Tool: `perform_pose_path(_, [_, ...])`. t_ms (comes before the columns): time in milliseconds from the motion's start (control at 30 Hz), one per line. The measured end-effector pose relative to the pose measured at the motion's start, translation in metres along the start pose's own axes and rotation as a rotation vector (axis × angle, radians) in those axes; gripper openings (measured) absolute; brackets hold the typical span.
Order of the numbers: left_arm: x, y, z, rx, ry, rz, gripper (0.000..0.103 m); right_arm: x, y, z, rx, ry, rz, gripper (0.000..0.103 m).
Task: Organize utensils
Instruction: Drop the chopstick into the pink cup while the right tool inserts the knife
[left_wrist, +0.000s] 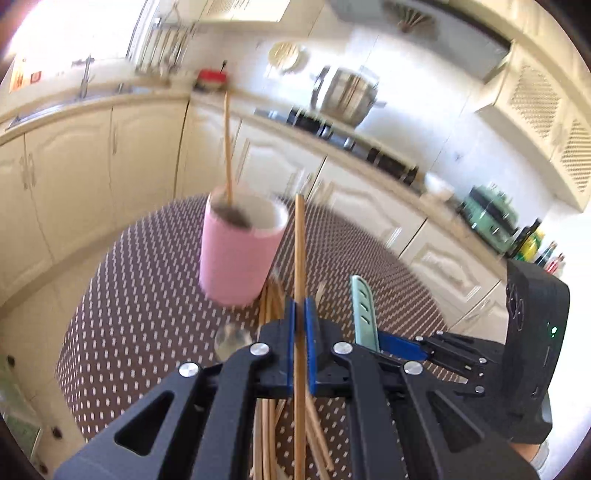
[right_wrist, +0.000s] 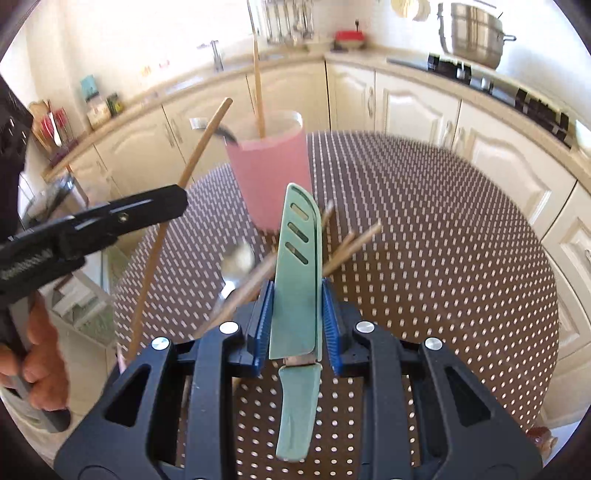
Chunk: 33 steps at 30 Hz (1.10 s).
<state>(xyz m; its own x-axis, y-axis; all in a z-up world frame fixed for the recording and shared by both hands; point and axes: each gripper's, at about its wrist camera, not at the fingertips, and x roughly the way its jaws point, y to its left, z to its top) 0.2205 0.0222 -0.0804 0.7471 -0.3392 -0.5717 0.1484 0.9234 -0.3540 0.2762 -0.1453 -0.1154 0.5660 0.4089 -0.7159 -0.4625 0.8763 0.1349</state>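
The left tool (left_wrist: 300, 325) grips a chopstick (left_wrist: 300, 266) pointing toward 12 o'clock, at the pink cup (left_wrist: 240, 251). The right tool (right_wrist: 295, 314) clamps a sheathed green knife (right_wrist: 297, 280), tip toward 12, handle toward 6.

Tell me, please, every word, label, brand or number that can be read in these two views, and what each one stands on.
None can be read.
Boxes on the counter: printing too small and blurred.
Red stickers on the far wall: blurred.
Bottles on the counter: labels too blurred.
Pink cup and green knife sheath: no text.
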Motion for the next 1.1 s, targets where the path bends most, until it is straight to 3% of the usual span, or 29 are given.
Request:
perform_pose_path(200, [-0.015, -0.008, 0.02, 0.046, -0.158, -0.05, 0.005, -0.029, -0.008, 0.026, 0.025, -0.111, 0.037, 0.026])
perform_pose_path(567, [-0.022, -0.008, 0.068, 0.094, -0.474, -0.034, 0.005, -0.051, -0.01, 0.1, 0.039, -0.298, 0.059, 0.026])
perform_pose_path(833, [-0.025, -0.004, 0.094, 0.04, -0.709, 0.009, 0.005, -0.048, -0.005, 0.144, 0.033, -0.399, 0.059, 0.026])
perform_pose_path(1100, [-0.001, -0.013, 0.102, 0.085, -0.816, 0.13, 0.006, -0.032, -0.008, 0.16, 0.051, -0.429, 0.072, 0.026])
